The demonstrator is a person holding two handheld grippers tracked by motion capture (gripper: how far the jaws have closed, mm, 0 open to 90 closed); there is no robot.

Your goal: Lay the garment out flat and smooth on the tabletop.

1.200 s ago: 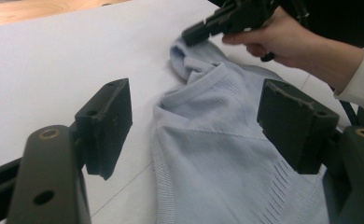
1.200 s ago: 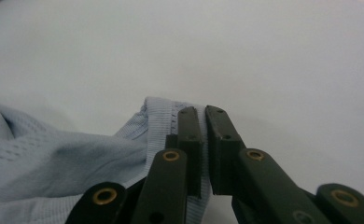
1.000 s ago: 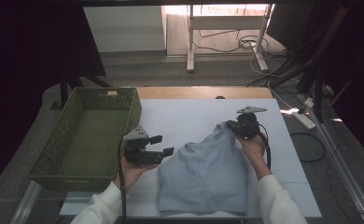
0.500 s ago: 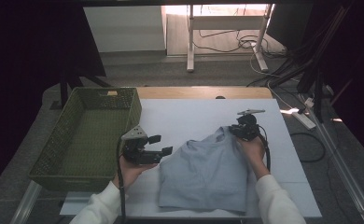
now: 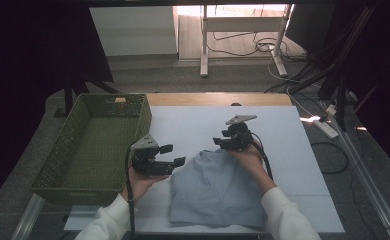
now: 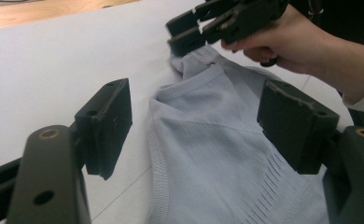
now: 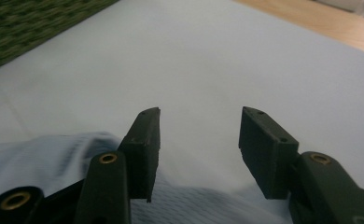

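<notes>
A light blue knit garment (image 5: 218, 187) lies folded on the white table sheet (image 5: 283, 150), near the front edge. My left gripper (image 5: 173, 155) hovers at the garment's left edge, pointing right, open with nothing pinched. In the left gripper view its jaws (image 6: 196, 116) frame the garment's ribbed edge (image 6: 208, 154). My right gripper (image 5: 218, 141) sits at the garment's far top edge. Its jaws have just been opening and stand apart (image 7: 199, 135) with only bare sheet between them, the cloth (image 7: 54, 158) beneath and behind. From the left gripper's camera, the right gripper (image 6: 182, 33) is just above the cloth's top corner.
A green woven basket (image 5: 90, 145) stands at the table's left, close to my left hand. A strip of bare wood (image 5: 218, 99) runs along the table's far edge. Cables and a power strip (image 5: 328, 127) lie on the floor to the right.
My right gripper moved left along the garment's top, let go of the raised corner and opened. That corner now lies lower on the garment. The left gripper stayed put.
</notes>
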